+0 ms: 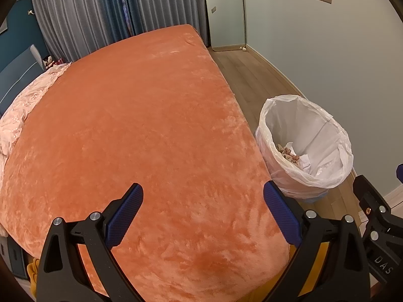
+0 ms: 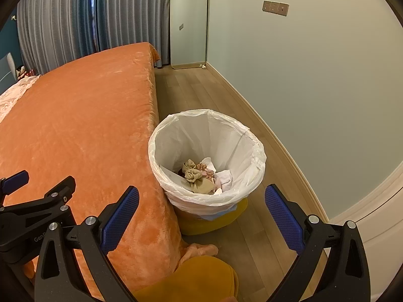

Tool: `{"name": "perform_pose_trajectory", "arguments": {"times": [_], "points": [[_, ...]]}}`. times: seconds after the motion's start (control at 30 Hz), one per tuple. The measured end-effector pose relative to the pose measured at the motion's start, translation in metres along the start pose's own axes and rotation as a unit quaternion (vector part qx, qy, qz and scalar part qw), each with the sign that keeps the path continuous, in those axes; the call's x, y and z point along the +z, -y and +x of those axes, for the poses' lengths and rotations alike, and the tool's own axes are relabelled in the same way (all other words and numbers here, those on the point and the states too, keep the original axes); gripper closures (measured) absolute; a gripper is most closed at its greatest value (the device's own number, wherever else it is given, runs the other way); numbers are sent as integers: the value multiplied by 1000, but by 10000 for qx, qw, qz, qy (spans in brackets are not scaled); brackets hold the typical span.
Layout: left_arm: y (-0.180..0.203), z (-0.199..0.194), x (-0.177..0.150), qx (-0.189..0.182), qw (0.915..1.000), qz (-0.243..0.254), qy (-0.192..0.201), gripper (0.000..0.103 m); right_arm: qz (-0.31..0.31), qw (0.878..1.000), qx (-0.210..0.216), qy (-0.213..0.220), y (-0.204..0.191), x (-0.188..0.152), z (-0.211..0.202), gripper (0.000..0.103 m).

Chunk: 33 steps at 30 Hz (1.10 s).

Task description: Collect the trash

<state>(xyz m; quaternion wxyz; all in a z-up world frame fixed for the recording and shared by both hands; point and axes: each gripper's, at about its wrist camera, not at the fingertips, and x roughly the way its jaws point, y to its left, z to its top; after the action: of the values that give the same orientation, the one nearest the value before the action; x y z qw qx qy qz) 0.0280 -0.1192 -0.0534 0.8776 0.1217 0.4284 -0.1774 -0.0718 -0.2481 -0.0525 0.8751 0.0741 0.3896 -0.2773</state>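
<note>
A yellow trash bin with a white plastic liner (image 2: 252, 146) stands on the floor beside the bed; it also shows in the left wrist view (image 1: 335, 136). Crumpled beige, pink and white trash (image 2: 201, 176) lies at its bottom, partly seen in the left wrist view (image 1: 292, 154). My right gripper (image 2: 201, 201) is open and empty, held above the near side of the bin. My left gripper (image 1: 202, 198) is open and empty, held over the near corner of the orange bed cover (image 1: 141, 130). No loose trash shows on the bed.
The bed with the orange cover (image 2: 75, 125) fills the left. A pale pink quilt (image 1: 22, 110) lies at its head end. A wooden floor strip (image 2: 201, 93) runs between bed and wall. A mirror (image 2: 189, 25) leans in the far corner. Curtains (image 1: 100, 7) hang behind.
</note>
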Motion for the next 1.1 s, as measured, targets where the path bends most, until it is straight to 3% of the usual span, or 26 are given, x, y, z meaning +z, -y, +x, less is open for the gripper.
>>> {"name": "perform_pose_trajectory", "arguments": {"times": [1.1], "points": [[4,-1,-2,-46,10000,76,7,11,8,10000,6,-5,2,0,1,7]]}}
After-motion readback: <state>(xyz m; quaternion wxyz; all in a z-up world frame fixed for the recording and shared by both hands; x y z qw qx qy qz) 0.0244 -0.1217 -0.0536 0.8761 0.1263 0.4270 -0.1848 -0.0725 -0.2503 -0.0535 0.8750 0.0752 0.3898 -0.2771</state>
